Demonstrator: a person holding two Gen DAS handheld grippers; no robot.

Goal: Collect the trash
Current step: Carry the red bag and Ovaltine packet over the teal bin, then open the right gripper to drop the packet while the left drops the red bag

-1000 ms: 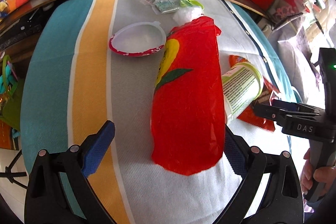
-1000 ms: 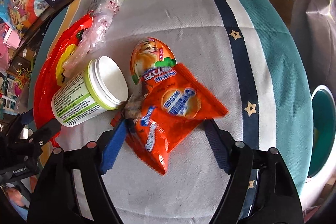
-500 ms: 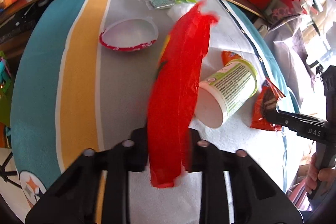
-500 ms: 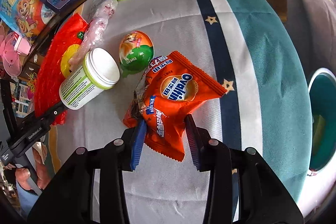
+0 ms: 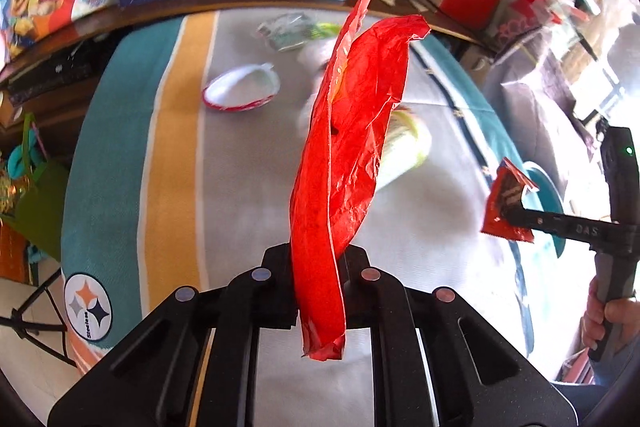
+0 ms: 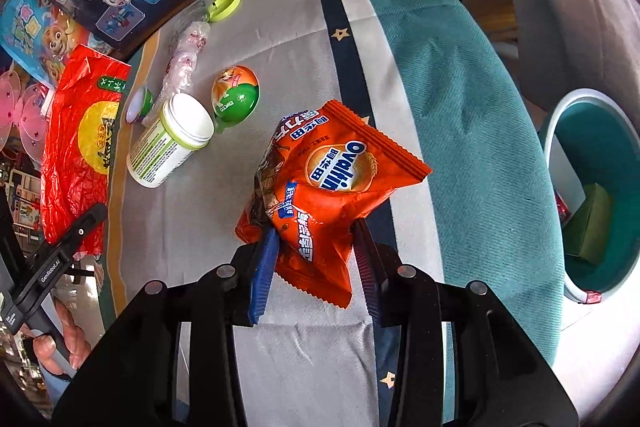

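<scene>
Red crinkly wrapper [image 5: 344,147] is pinched by its lower end in the left gripper [image 5: 318,291], jaws closed on it, lifted off the bench [image 5: 248,187] and standing up tall. Right gripper [image 6: 314,267] is clamped on the orange Ovaltine packet [image 6: 332,183], held up over the striped cloth. Left lying on the bench: a white tub with a green lid [image 6: 172,143], an egg-shaped toy [image 6: 236,93], a white bowl with a red rim [image 5: 240,93]. Teal bin [image 6: 588,195] sits off to the right, beside the bench.
</scene>
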